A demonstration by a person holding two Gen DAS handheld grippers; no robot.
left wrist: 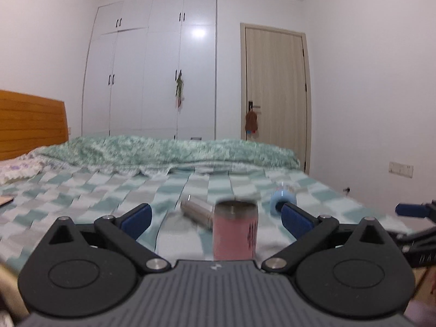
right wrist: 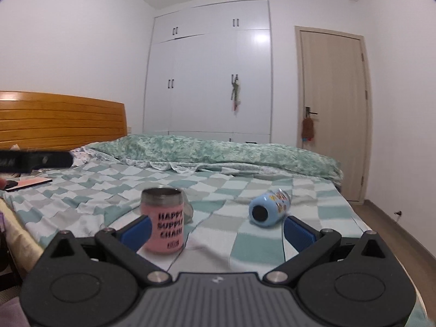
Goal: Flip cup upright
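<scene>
Now pink cup [left wrist: 235, 231] upright between wide-spread, empty left claw [left wrist: 216, 218]; right claw [right wrist: 218, 230] likewise.

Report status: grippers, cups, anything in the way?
Left gripper open, empty; right gripper open, empty. Pink steel-rimmed cup upright on checked bedsheet. Light-blue cup and silver steel cup lie on their sides. Nothing blocking.

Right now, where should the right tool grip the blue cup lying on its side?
Across the round body of the blue cup, from above, fingers either side. It lies on the bed with its dark end facing the open right tool, sides exposed.
</scene>
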